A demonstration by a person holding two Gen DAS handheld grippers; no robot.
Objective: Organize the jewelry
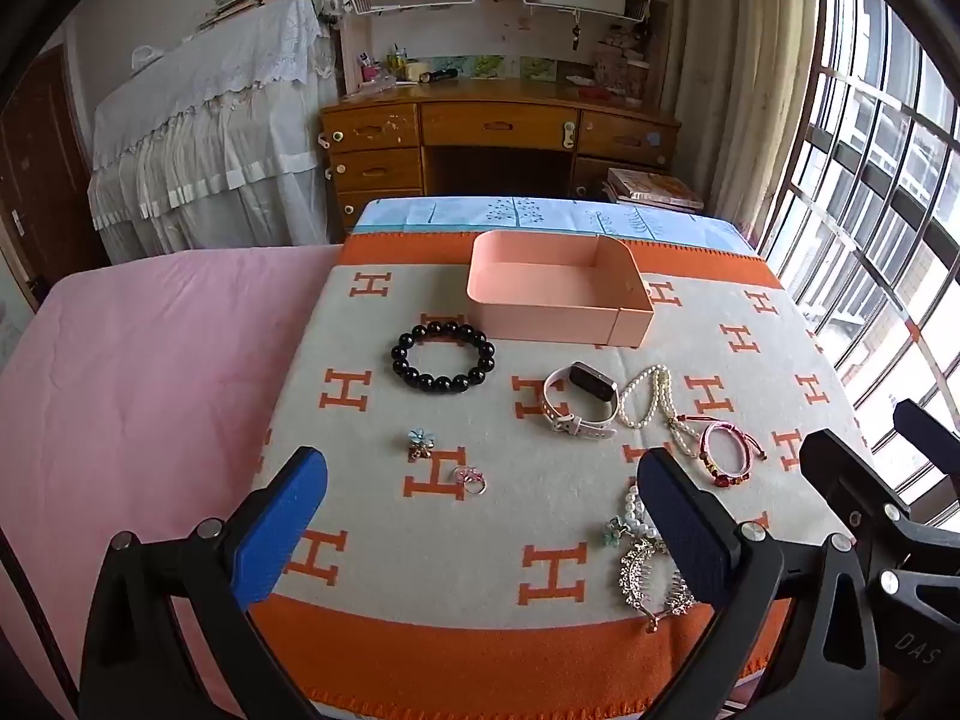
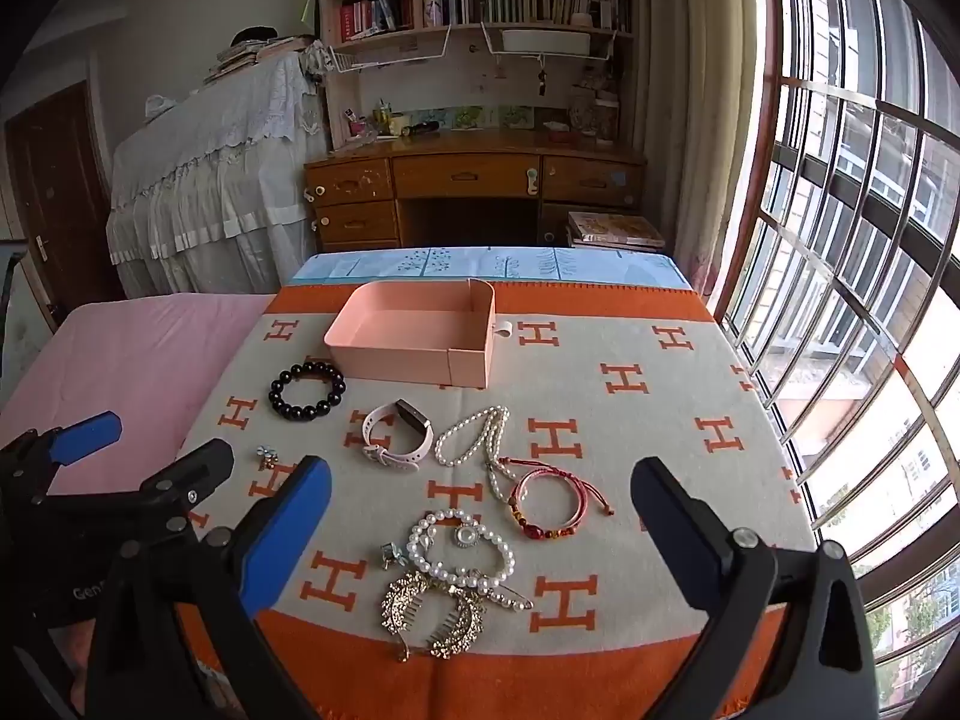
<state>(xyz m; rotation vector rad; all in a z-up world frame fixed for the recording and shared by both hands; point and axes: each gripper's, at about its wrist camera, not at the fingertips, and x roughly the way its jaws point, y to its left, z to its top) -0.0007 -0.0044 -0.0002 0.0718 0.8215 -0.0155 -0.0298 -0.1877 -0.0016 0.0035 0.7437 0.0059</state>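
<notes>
Overhead-ish, both views angled down on an orange-and-cream blanket [image 2: 630,450] with an H pattern, spread over a pink sheet [image 1: 138,372]; pale blue printed cloth [image 1: 540,216] showing at the 12 o'clock edge. Pink tray [image 2: 414,354] at 12 o'clock on the blanket, nothing visible inside. Black bead bracelet [image 2: 307,391] at 10 o'clock from centre, just off the tray's near left corner. White-strapped watch [image 2: 399,435] near centre, pearl strand [image 2: 474,438] just beside it at 3 o'clock, red cord bracelet [image 2: 555,501] nearer still. Pearl bracelet [image 2: 462,546] and gold hair comb [image 2: 435,615] toward 6 o'clock, touching. Small flower charm [image 1: 420,443] and ring [image 1: 471,478] at 8 o'clock in the left view. Left gripper [image 1: 480,516] spread wide, nothing between blue pads; right gripper [image 2: 480,516] likewise released and empty. Beyond: wooden desk [image 2: 474,180] with shelves of books at 12 o'clock, lace-draped furniture [image 2: 210,180] at 10 o'clock, barred window [image 2: 852,240] at 3 o'clock.
</notes>
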